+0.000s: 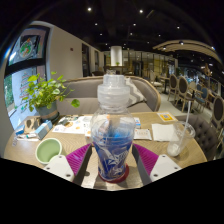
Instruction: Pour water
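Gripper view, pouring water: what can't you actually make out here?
- Water level in the plastic bottle: its printed label covers it.
- Grip of the hand-held gripper: the bottle stands between the fingers; contact at the pads is unclear.
- Contents of the green bowl and the glass: too small.
- Papers on the table: print unreadable.
- Table behind the bottle: hidden.

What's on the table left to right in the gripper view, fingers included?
Potted plant → green bowl → left finger pad → water bottle, gripped between both pads → right finger pad → clear glass. The gripper is shut on the water bottle.
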{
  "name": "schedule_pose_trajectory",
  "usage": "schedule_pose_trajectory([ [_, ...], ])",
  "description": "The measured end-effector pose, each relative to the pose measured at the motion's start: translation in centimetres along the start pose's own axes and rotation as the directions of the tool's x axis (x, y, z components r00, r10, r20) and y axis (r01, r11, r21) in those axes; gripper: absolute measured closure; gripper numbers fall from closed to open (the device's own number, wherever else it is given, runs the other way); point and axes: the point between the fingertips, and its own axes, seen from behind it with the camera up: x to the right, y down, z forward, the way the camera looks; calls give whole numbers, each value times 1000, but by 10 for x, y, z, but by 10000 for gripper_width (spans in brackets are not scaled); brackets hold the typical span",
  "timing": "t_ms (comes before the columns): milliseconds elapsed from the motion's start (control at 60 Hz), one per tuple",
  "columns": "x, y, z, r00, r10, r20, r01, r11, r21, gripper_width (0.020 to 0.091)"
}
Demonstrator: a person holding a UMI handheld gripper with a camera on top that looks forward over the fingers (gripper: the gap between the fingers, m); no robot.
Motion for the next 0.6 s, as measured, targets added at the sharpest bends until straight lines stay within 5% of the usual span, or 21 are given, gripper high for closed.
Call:
schedule_pose_trajectory([
  [17,1,0,-7,1000,2,-1,-2,1000,-7,234],
  [600,-49,-17,-278,999,22,-44,-28,991,-129,250],
])
